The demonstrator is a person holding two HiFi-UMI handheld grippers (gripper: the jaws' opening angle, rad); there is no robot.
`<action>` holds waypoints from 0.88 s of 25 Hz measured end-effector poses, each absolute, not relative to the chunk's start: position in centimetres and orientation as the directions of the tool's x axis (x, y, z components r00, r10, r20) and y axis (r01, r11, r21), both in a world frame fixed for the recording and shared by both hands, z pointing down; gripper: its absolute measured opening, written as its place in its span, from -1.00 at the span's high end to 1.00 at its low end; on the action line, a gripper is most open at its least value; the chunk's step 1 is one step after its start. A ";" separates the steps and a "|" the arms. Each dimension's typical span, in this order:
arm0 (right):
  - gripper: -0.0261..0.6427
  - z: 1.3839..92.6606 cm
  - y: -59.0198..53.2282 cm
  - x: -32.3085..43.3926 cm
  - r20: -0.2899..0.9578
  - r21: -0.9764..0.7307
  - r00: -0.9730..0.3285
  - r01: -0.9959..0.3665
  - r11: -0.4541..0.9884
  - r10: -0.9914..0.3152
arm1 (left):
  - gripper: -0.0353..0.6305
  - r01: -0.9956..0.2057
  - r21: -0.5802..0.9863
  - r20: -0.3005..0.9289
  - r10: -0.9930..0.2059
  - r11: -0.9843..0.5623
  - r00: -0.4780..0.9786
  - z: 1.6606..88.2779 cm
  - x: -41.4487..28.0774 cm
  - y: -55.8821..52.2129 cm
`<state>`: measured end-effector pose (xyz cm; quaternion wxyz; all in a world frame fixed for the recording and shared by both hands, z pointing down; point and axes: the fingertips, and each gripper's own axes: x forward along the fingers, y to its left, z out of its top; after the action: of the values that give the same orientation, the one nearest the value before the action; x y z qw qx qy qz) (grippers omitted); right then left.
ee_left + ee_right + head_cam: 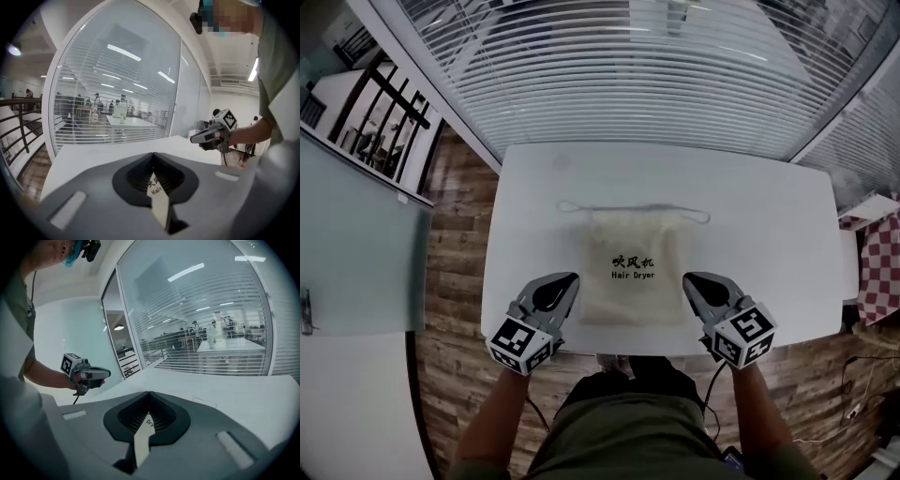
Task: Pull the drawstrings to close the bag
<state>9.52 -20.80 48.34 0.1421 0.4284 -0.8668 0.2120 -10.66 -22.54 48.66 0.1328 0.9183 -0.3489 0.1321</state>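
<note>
A cream drawstring bag [633,267] printed "Hair Dryer" lies flat in the middle of the white table [769,234], its mouth at the far side. Its drawstring [698,217] runs along the mouth and loops out left and right. My left gripper [571,278] hovers at the bag's near left corner, shut and holding nothing. My right gripper [687,277] mirrors it at the near right corner, also shut and holding nothing. In the left gripper view the jaws [153,154] meet at the tips, and the bag [158,197] shows through the gap beneath. The right gripper view [149,393] shows the same.
The table's near edge [628,352] is right under both grippers. A slatted window blind [647,66] rises behind the far edge. A dark railing [389,117] stands at the left over wood flooring. A red checkered cloth [879,267] lies at the right.
</note>
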 end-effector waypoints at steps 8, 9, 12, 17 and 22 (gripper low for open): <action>0.89 53.1 -26.8 14.9 0.513 -0.203 -0.564 -0.812 0.547 -0.647 | 0.88 -0.753 0.093 0.430 -0.655 -0.652 0.621 51.7 -10.0 -27.6; 0.89 53.8 -27.6 15.5 0.529 -0.178 -0.553 -0.814 0.553 -0.643 | 0.88 -0.760 0.081 0.443 -0.660 -0.645 0.607 52.1 -10.2 -28.3; 0.89 56.1 -29.9 16.6 0.586 -0.093 -0.523 -0.802 0.589 -0.619 | 0.88 -0.770 0.048 0.490 -0.657 -0.636 0.574 54.2 -11.3 -30.2; 0.73 59.5 -33.3 17.0 0.655 0.070 -0.464 -0.748 0.660 -0.596 | 0.88 -0.714 -0.040 0.577 -0.600 -0.699 0.554 57.9 -12.2 -33.8; 0.70 63.5 -35.2 17.3 0.745 0.201 -0.381 -0.655 0.728 -0.547 | 0.78 -0.580 -0.157 0.656 -0.523 -0.800 0.544 61.2 -12.8 -37.1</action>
<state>17.30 -35.21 63.51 0.4219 0.3629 -0.8284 0.0637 -12.78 -37.14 61.18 0.0392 0.8776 -0.3141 0.3599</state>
